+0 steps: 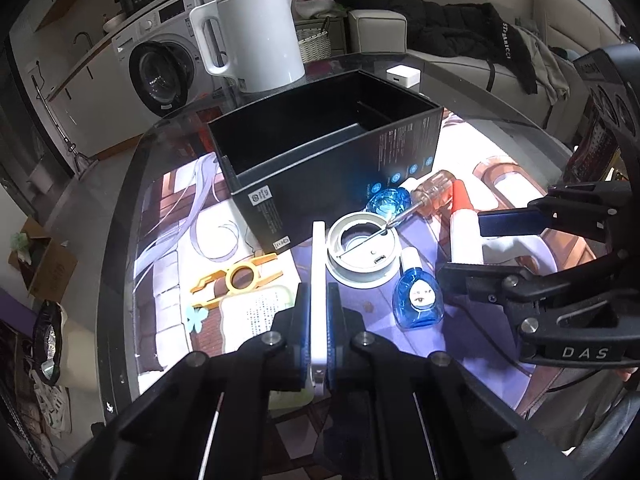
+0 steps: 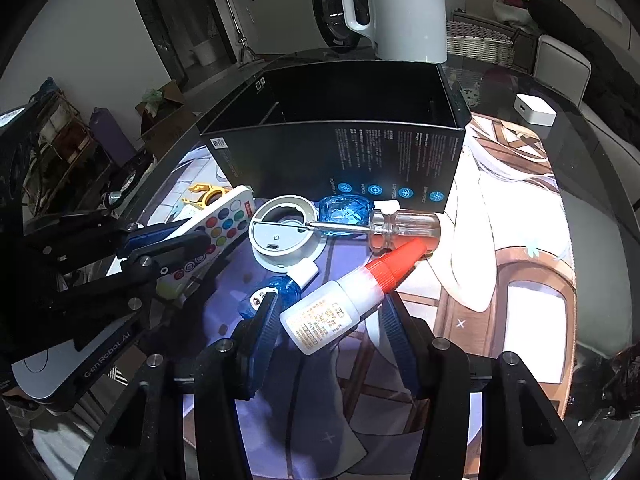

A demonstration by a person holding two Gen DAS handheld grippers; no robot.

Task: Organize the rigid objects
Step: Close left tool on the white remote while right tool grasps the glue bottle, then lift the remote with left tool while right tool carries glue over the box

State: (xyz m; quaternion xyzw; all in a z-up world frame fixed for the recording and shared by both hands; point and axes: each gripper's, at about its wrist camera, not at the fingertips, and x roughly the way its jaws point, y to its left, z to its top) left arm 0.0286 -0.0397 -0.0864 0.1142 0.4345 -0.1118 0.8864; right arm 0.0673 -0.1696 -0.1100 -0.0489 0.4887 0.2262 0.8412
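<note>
The left gripper [image 1: 319,344] is clamping its pads tight on the white remote [image 1: 319,280], edge-on. The right gripper [image 2: 328,320] is pinching the red-capped glue bottle [image 2: 344,300] across its body, nozzle aiming at one o'clock. The open black box [image 2: 340,120] is sitting at twelve o'clock, seemingly empty. My read: both loads should be travelling up and over the near wall before any release. Lifting high matters, because the screwdriver [image 2: 380,230] and grey ring [image 2: 282,232] are lying directly beneath the path.
</note>
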